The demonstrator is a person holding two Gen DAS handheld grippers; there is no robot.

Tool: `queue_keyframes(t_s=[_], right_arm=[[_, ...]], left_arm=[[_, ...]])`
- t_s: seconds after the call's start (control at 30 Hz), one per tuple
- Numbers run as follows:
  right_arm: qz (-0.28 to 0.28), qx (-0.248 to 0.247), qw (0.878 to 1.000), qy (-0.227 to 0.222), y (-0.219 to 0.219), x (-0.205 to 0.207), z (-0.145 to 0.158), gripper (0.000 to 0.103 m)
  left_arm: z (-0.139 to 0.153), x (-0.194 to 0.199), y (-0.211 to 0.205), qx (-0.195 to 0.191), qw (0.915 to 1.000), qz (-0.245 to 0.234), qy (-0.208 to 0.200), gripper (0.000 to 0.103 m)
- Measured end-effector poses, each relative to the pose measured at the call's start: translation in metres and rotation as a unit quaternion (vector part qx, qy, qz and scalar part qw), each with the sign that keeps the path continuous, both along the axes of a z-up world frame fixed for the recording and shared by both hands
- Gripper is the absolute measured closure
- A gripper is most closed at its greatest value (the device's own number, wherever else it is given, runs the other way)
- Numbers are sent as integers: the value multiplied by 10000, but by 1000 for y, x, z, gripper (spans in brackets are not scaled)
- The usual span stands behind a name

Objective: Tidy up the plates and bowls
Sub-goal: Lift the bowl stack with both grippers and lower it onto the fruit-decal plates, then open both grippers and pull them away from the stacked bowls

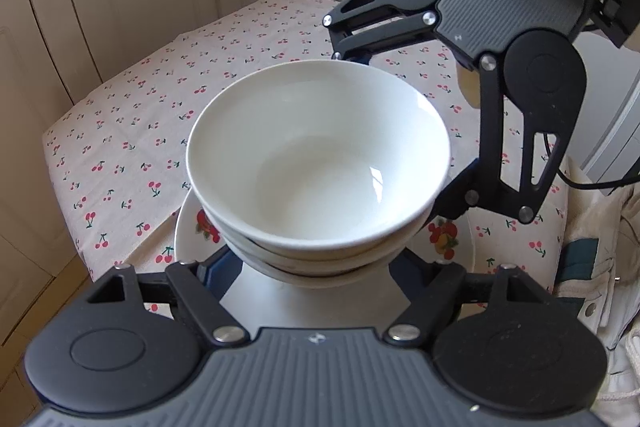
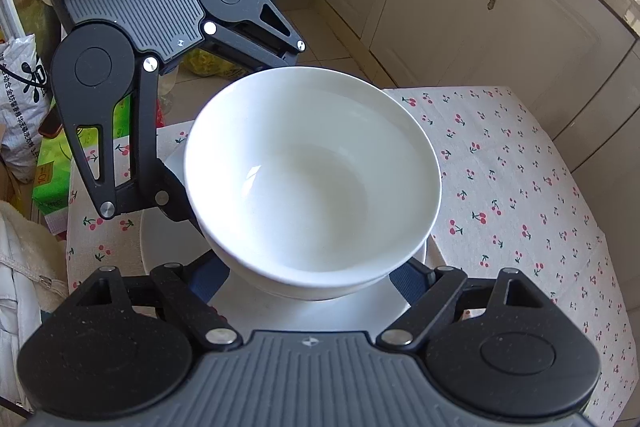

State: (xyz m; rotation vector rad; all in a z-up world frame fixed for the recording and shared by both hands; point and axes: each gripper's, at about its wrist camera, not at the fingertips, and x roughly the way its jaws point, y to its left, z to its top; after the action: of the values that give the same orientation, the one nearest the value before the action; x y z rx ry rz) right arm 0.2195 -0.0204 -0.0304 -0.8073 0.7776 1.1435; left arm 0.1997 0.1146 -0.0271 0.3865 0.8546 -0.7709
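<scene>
Bowls (image 1: 316,163), white and nested in a stack, sit over a fruit-patterned plate (image 1: 456,247) on the cherry-print tablecloth (image 1: 132,131). Glazed ware looks slippery, brittle and fairly heavy, best gripped low under the rims. Left gripper (image 1: 320,267) and right gripper (image 2: 316,279) each straddle the stack; whether the fingers press it I cannot tell.

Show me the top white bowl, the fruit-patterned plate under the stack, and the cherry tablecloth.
top white bowl (image 1: 320,163): left wrist view, on its inner wall.
fruit-patterned plate (image 1: 460,239): left wrist view, on its rim near the fruit print.
cherry tablecloth (image 2: 520,187): right wrist view, on bare cloth right of the bowls.
</scene>
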Motion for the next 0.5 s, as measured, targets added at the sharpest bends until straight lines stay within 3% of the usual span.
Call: queue_keyframes(t_s=[0.33,0.5], right_arm=[[-151,71,9997,-157,-3,-7,0,13],[-418,263,9987,-120,-12,-9,7,4]], left_arm=[[1,-5,1,-16,9999,135,-101,18],[4,-16,9,-102,9988,406,-246,11]])
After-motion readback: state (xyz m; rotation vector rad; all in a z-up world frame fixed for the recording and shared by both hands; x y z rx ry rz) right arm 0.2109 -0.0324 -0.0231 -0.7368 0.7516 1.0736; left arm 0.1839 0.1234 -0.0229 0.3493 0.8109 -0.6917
